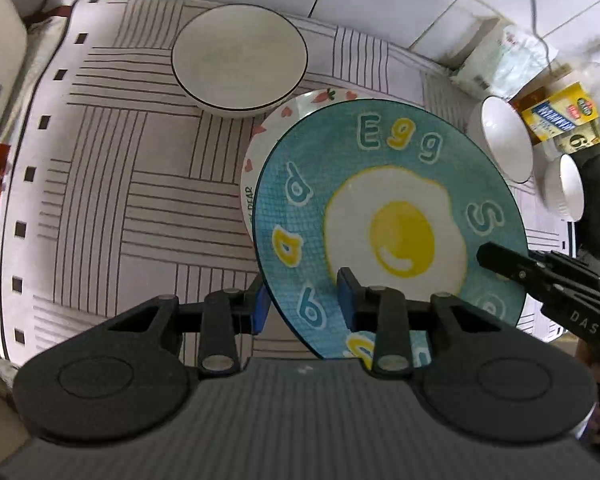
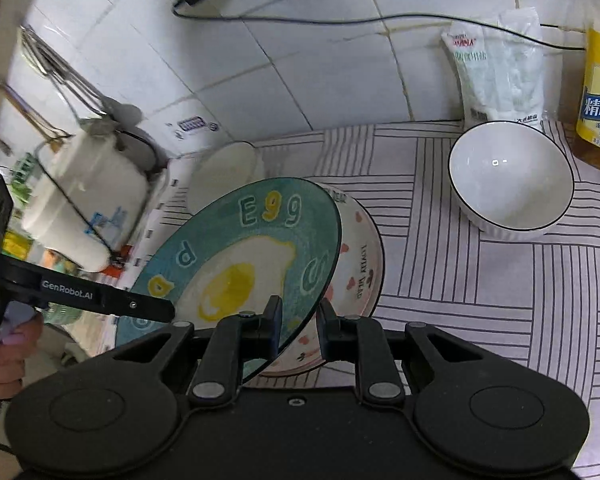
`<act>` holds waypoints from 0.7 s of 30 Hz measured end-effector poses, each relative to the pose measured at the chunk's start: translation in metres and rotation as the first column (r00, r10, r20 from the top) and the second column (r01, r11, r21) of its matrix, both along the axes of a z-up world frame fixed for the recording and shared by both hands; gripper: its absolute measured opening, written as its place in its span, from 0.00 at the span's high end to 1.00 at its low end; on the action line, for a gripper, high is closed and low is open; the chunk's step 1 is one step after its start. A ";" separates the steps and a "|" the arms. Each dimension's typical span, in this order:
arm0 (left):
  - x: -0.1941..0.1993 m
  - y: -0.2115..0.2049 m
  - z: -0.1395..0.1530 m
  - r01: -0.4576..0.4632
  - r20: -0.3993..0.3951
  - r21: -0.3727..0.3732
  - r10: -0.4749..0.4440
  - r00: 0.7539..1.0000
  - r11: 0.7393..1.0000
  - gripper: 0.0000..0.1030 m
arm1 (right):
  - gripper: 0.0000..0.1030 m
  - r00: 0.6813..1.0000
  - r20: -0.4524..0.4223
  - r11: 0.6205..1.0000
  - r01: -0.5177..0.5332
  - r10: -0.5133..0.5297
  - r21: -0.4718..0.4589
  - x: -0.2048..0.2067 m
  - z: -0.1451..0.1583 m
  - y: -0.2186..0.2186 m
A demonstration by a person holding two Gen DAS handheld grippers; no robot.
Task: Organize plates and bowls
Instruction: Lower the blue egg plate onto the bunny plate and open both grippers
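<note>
1. the teal egg plate (image 1: pixel 380 200) is held tilted in the air, near rim high and far rim low, over a pink-heart plate (image 1: pixel 268 136) that lies flat on the striped tabletop (image 1: pixel 120 200). whether the low rim already touches the heart plate cannot be told.
2. left hand-held gripper (image 1: pixel 304 304): jaws closed on the egg plate's near-left rim, one blue pad above the face and one below.
3. right hand-held gripper (image 2: pixel 300 320): jaws closed on the opposite rim of the same plate. it also shows from the left wrist view as a black arm at the plate's right edge.
4. step in hand, judged: stacking the egg plate onto the heart plate.
5. how to do it well, judged: level the plate first, both grippers descending together so neither rim leads. centre it over the heart plate, since it now sits offset to one side. set it down softly, as glazed ceramic on ceramic slides and chips. open the jaws only once the weight rests below, then draw each gripper out sideways without dragging the rim.
6. count, plates: two (egg, heart).
7. count, bowls: three white, dark-rimmed. one bowl (image 1: pixel 240 60) is behind the plates, touching or just beside the heart plate. two more (image 1: pixel 504 140) (image 1: pixel 566 188) are at the right edge.
8. count, grippers: two.
</note>
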State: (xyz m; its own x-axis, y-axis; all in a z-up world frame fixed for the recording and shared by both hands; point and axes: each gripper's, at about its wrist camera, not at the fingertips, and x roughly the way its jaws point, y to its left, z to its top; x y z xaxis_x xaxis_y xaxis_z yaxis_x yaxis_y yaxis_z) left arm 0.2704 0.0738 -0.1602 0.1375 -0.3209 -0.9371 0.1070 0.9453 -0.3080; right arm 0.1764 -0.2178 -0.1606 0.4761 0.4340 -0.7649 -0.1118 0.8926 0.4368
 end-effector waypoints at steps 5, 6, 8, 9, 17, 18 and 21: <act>0.017 0.005 -0.018 0.039 -0.033 0.008 -0.038 0.999 0.999 0.68 | 0.78 0.998 -0.036 0.998 0.051 -0.053 -0.041 0.006 -0.015 0.016; 0.020 0.007 -0.022 0.036 -0.050 0.001 -0.036 0.998 0.999 0.68 | 0.78 0.997 -0.038 0.997 0.059 -0.060 -0.048 0.006 -0.016 0.019; 0.025 0.011 -0.029 0.041 -0.066 -0.005 -0.041 0.997 0.999 0.68 | 0.78 0.996 -0.044 0.996 0.070 -0.073 -0.058 0.007 -0.019 0.024; 0.025 0.011 -0.030 0.049 -0.064 -0.002 -0.049 0.997 0.999 0.68 | 0.78 0.996 -0.050 0.995 0.073 -0.076 -0.061 0.008 -0.020 0.025; 0.030 0.009 -0.040 0.087 -0.067 -0.003 -0.087 0.994 0.996 0.67 | 0.77 0.992 -0.080 0.990 0.085 -0.095 -0.116 0.025 -0.031 0.037; 0.030 0.009 -0.041 0.087 -0.070 -0.011 -0.088 0.994 0.996 0.67 | 0.77 0.992 -0.077 0.988 0.090 -0.100 -0.124 0.026 -0.030 0.037; 0.033 0.007 -0.044 0.096 -0.084 -0.018 -0.097 0.992 0.995 0.67 | 0.76 0.990 -0.080 0.982 0.106 -0.119 -0.154 0.028 -0.033 0.038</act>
State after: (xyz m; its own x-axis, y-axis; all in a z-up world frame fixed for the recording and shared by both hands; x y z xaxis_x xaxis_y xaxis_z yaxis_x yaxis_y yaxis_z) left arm 0.3032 0.0810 -0.2044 0.0254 -0.3417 -0.9395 0.1703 0.9275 -0.3327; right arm 0.2048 -0.1797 -0.1933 0.4425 0.2598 -0.8583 0.0263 0.9530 0.3019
